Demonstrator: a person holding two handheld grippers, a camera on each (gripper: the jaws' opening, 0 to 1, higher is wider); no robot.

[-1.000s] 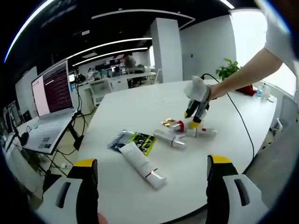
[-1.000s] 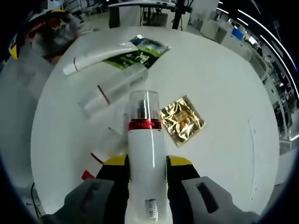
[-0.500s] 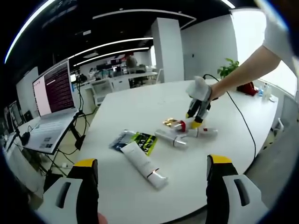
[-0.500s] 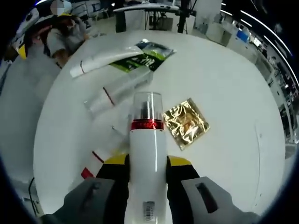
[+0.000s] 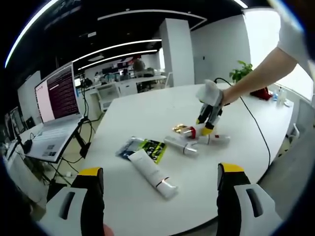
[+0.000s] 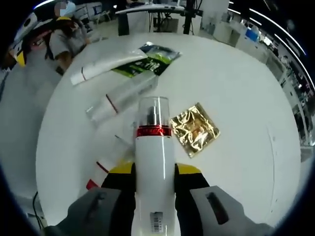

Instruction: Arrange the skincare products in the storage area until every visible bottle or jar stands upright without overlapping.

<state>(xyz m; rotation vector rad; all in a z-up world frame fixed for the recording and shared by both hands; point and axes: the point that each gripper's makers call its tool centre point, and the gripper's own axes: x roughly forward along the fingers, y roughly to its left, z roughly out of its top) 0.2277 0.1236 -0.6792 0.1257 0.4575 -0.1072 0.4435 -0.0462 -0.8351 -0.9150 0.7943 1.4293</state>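
Observation:
In the right gripper view my right gripper (image 6: pixel 154 170) is shut on a white pump bottle (image 6: pixel 154 157) with a red ring and clear cap. The bottle points away over the white table (image 6: pixel 236 88). Beyond it lie a gold sachet (image 6: pixel 195 129), a frosted bottle (image 6: pixel 123 96) on its side, a white tube (image 6: pixel 106 66) and a green sachet (image 6: pixel 153 55). Another bottle (image 6: pixel 106 164) lies at lower left. In the left gripper view my left gripper (image 5: pixel 161 171) stands open above the table's near edge, short of the white tube (image 5: pixel 150 173). The right gripper (image 5: pixel 206 123) hangs over the lying bottles (image 5: pixel 181 146).
A laptop (image 5: pixel 54 96) on a stand is off the table's left side. A black cable (image 5: pixel 256 130) trails across the table at right, and a plant (image 5: pixel 239 73) stands behind. A blue packet (image 5: pixel 127 146) lies beside the green sachet (image 5: pixel 150 149).
Hardly anything differs. The right gripper view has shifted slightly with the hand, with the white pump bottle held the same way. My left gripper has stayed open in place.

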